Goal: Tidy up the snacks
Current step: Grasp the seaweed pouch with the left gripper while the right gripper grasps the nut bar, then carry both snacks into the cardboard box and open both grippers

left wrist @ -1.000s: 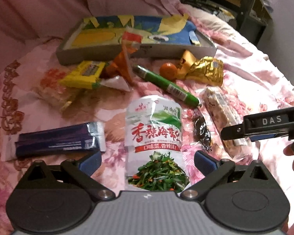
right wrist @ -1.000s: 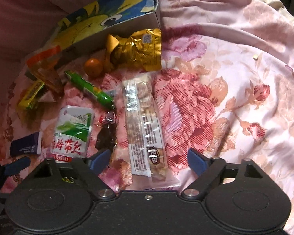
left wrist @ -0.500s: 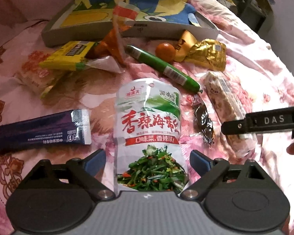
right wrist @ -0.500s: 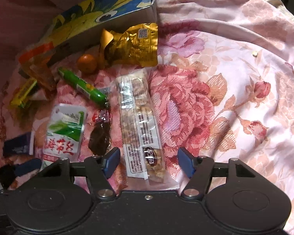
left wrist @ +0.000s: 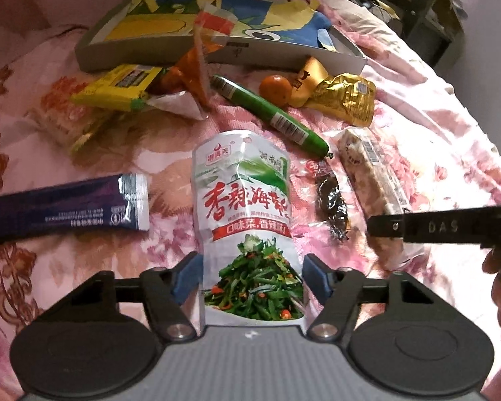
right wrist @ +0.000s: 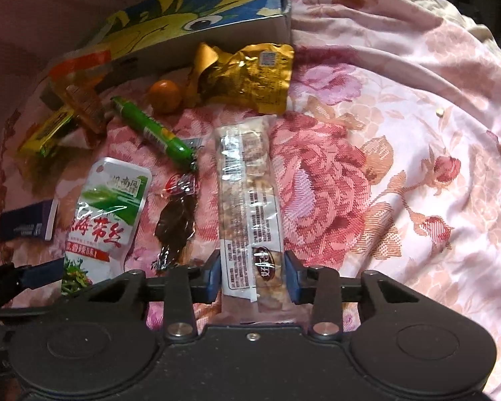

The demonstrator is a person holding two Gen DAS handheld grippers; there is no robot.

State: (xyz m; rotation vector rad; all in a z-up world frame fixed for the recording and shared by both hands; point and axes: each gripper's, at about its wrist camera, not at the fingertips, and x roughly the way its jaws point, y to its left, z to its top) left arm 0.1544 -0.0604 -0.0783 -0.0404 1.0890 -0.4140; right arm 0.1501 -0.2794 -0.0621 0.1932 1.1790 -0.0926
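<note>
Snacks lie scattered on a pink floral bedspread in front of a shallow cartoon-printed box (left wrist: 217, 43). My left gripper (left wrist: 252, 275) has its blue pads on both edges of a white and green seaweed pouch (left wrist: 243, 200), which also shows in the right wrist view (right wrist: 103, 214). My right gripper (right wrist: 254, 275) is shut on the near end of a long clear nut bar (right wrist: 247, 193), seen in the left wrist view too (left wrist: 370, 173). A dark plum packet (right wrist: 177, 224) lies between the pouch and the bar.
A green sausage stick (left wrist: 270, 113), an orange fruit (left wrist: 275, 88), a gold foil pack (left wrist: 344, 100), a yellow packet (left wrist: 117, 90), an orange wrapper (left wrist: 193, 70) and a purple sachet (left wrist: 66, 207) lie around. The box (right wrist: 197, 23) stands behind them. Dark furniture (left wrist: 417, 3) is at far right.
Both grippers have moved forward and down and narrowed: the left one onto the seaweed pouch, the right one onto the nut bar.
</note>
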